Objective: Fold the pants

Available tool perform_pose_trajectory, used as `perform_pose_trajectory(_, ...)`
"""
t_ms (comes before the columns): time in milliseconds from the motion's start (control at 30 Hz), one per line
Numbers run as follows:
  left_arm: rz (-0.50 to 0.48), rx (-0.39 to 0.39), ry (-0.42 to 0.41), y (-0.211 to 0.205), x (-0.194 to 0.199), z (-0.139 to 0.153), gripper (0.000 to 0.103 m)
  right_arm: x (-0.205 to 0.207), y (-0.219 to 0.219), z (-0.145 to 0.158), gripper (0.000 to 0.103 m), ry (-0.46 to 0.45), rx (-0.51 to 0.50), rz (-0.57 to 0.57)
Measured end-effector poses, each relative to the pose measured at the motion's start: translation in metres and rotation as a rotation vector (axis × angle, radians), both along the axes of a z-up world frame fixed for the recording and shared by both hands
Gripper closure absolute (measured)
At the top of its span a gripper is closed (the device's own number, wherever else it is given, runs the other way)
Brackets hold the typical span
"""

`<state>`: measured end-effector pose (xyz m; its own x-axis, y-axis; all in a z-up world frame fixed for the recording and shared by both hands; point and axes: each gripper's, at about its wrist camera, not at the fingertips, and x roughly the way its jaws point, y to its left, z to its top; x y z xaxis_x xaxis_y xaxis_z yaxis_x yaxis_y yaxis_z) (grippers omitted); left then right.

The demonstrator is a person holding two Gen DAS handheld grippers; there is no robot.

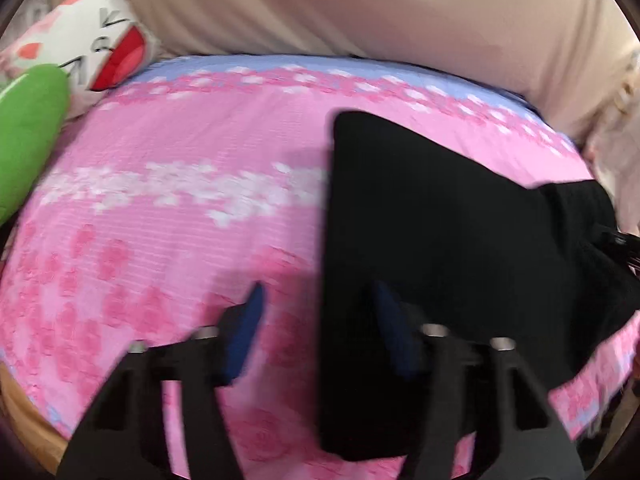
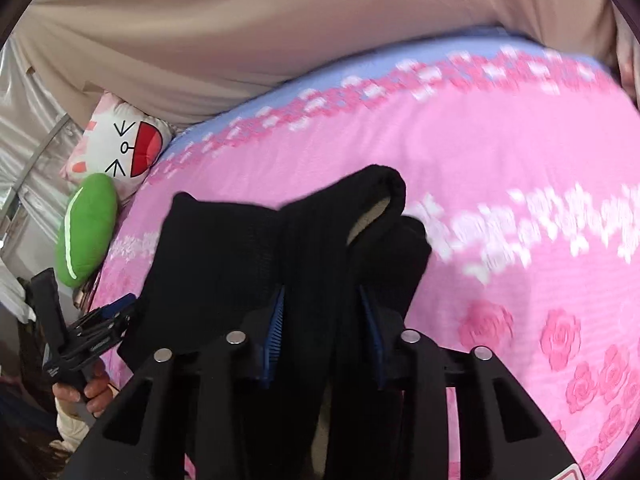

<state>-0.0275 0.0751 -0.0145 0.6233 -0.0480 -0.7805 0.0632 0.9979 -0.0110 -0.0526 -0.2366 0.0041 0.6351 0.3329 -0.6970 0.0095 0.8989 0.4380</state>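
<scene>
Black pants (image 1: 440, 240) lie folded on the pink flowered bed cover (image 1: 180, 208). My left gripper (image 1: 320, 312) is open, its jaws wide apart; the left pad (image 1: 248, 332) is over the cover, the right one over the pants' left edge. In the right wrist view the pants (image 2: 248, 248) bunch upward with the pale lining showing. My right gripper (image 2: 322, 320) has its blue pads (image 2: 276, 328) closed on a thick bunch of the black fabric. The left gripper also shows in that view (image 2: 116, 312), held in a hand at the lower left.
A green plush cushion (image 1: 28, 132) and a white cartoon-face pillow (image 1: 92, 48) lie at the bed's left end. A beige curtain (image 1: 360, 4) hangs behind the bed. The bed's wooden edge (image 1: 24, 412) shows at lower left.
</scene>
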Motion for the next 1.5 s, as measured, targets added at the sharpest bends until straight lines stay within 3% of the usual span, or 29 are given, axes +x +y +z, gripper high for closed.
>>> perform_pose_trajectory(67, 0.035, 0.067, -0.021, 0.008, 0.005, 0.004, 0.060, 0.007, 0.011, 0.014, 0.062, -0.023, -0.080, 0.005)
perform_pose_trajectory(167, 0.032, 0.055, -0.004, 0.018, 0.007, 0.003, 0.060, 0.013, 0.013, 0.013, 0.054, 0.015, -0.194, -0.010)
perform_pose_trajectory(333, 0.002, -0.002, -0.029, 0.018, -0.006, 0.014, 0.047, 0.001, -0.002, -0.002, 0.040, 0.036, -0.111, -0.022)
perform_pose_trajectory(400, -0.024, -0.013, -0.056, 0.009, -0.010, 0.022, 0.039, 0.004, 0.001, -0.006, 0.038, 0.045, -0.105, -0.010)
perform_pose_trajectory(467, -0.039, -0.011, -0.078, 0.001, -0.012, 0.028, 0.035, 0.009, 0.007, -0.008, 0.055, 0.047, -0.113, 0.002)
perform_pose_trajectory(533, -0.046, -0.016, -0.088, -0.003, -0.012, 0.033, 0.035, 0.014, 0.013, -0.004, 0.081, 0.046, -0.131, -0.001)
perform_pose_trajectory(600, -0.043, -0.037, -0.097, -0.002, -0.012, 0.039, 0.035, 0.017, 0.015, 0.014, 0.090, 0.012, -0.046, 0.026)
perform_pose_trajectory(633, -0.042, -0.046, -0.105, 0.000, -0.012, 0.042, 0.035, 0.018, 0.018, 0.026, 0.091, -0.015, -0.004, 0.051)
perform_pose_trajectory(767, 0.000, -0.034, -0.154, 0.015, -0.013, 0.062, 0.034, 0.025, 0.064, 0.092, 0.093, -0.149, -0.004, 0.197)
perform_pose_trajectory(900, 0.034, -0.049, -0.192, 0.036, -0.019, 0.084, 0.034, 0.022, 0.102, 0.158, 0.094, -0.304, 0.133, 0.367)
perform_pose_trajectory(1000, 0.072, -0.054, -0.225, 0.052, -0.026, 0.102, 0.029, 0.010, 0.098, 0.183, 0.094, -0.383, 0.240, 0.385)
perform_pose_trajectory(1033, 0.079, -0.051, -0.233, 0.055, -0.027, 0.104, 0.023, 0.008, 0.091, 0.179, 0.094, -0.384, 0.262, 0.365)
perform_pose_trajectory(1100, 0.090, -0.037, -0.250, 0.056, -0.029, 0.106, 0.022, 0.005, 0.064, 0.147, 0.095, -0.331, 0.247, 0.254)
perform_pose_trajectory(1167, 0.078, -0.018, -0.230, 0.050, -0.025, 0.099, 0.022, 0.006, 0.038, 0.098, 0.094, -0.216, 0.152, 0.106)
perform_pose_trajectory(1200, 0.069, -0.011, -0.210, 0.044, -0.021, 0.092, 0.022, 0.007, 0.017, 0.054, 0.094, -0.104, 0.085, -0.002)
perform_pose_trajectory(1300, 0.014, -0.014, -0.143, 0.023, -0.011, 0.070, 0.022, 0.007, -0.019, -0.022, 0.088, 0.094, 0.033, -0.142)
perform_pose_trajectory(1333, -0.010, -0.022, -0.113, 0.012, -0.007, 0.061, 0.022, -0.002, -0.032, -0.033, 0.086, 0.072, 0.157, -0.158)
perform_pose_trajectory(1367, -0.026, -0.025, -0.095, 0.004, -0.005, 0.055, 0.022, -0.007, -0.036, -0.034, 0.076, 0.057, 0.207, -0.154)
perform_pose_trajectory(1467, -0.063, -0.021, -0.061, -0.017, -0.002, 0.041, 0.022, -0.020, -0.029, -0.021, 0.050, 0.014, 0.160, -0.105)
perform_pose_trajectory(1500, -0.073, -0.016, -0.056, -0.023, -0.002, 0.038, 0.022, -0.024, -0.025, -0.019, 0.050, 0.012, 0.139, -0.086)
